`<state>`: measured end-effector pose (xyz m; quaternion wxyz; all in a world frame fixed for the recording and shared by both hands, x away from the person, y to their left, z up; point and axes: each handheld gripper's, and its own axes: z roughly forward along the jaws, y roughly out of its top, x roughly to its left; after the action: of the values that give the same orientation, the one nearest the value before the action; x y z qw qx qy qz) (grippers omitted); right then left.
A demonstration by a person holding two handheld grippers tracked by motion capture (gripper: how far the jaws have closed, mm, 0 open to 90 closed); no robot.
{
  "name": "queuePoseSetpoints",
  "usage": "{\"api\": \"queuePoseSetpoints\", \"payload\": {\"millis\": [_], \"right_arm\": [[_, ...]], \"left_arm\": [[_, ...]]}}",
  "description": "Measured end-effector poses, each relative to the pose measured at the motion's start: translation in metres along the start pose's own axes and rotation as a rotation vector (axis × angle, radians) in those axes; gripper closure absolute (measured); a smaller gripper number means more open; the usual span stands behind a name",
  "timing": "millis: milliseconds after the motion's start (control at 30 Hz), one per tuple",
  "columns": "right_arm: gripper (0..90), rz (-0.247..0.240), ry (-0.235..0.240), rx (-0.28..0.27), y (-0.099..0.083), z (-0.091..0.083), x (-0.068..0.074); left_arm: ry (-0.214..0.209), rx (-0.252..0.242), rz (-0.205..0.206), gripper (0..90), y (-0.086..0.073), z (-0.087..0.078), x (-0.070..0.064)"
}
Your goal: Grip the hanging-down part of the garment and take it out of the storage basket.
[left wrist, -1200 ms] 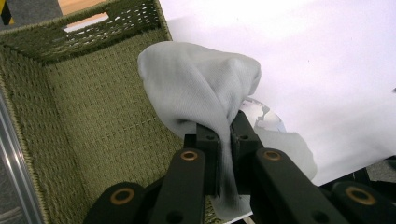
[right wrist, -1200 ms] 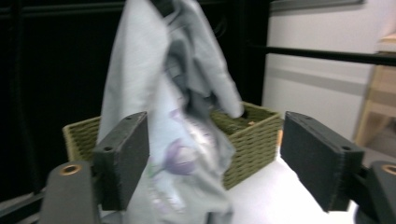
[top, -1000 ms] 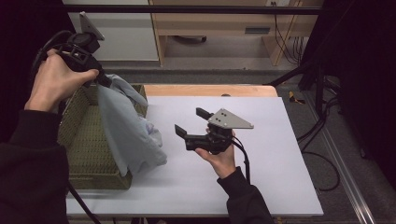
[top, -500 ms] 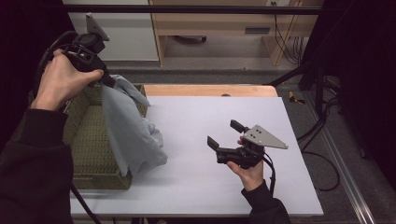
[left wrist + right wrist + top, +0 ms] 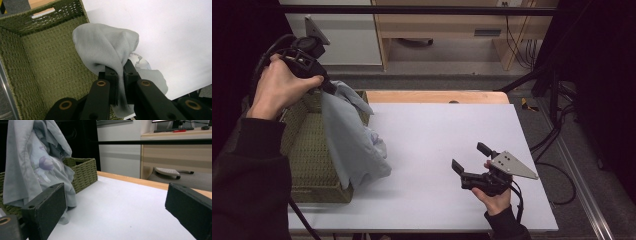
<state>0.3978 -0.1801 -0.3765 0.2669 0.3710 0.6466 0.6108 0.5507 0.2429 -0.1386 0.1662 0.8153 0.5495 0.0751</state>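
White table [image 5: 437,145] before us: our left gripper [image 5: 328,86] pinches a grey cloth [image 5: 349,145], lifted and draping over the green woven basket [image 5: 304,150] onto the table; our right gripper [image 5: 469,159] hovers spread wide, empty, well apart

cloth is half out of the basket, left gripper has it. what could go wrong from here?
1. The left gripper pinches only a small fold of the grey cloth; it may slip free.
2. The cloth's lower end drapes over the green woven basket's rim and could snag or drag the basket.
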Motion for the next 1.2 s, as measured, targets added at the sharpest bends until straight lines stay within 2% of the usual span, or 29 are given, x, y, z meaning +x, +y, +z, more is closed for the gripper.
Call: {"api": "queuePoseSetpoints", "payload": {"millis": [367,633,867,1200], "right_arm": [[3.2,-0.029,-0.049,0.011,-0.021,-0.015,-0.008],[2.3,-0.025,-0.061,0.034,-0.033,-0.021,-0.012],[1.4,0.000,-0.073,0.034,-0.037,-0.026,-0.013],[0.8,0.000,-0.071,0.053,-0.040,-0.025,-0.013]], "left_arm": [[-0.006,0.000,-0.003,84.7,0.000,0.002,0.002],[-0.012,0.004,0.001,84.7,0.002,0.003,0.004],[-0.017,0.002,-0.001,84.7,0.001,0.004,0.005],[-0.020,-0.001,-0.002,84.7,-0.002,0.006,0.006]]}}
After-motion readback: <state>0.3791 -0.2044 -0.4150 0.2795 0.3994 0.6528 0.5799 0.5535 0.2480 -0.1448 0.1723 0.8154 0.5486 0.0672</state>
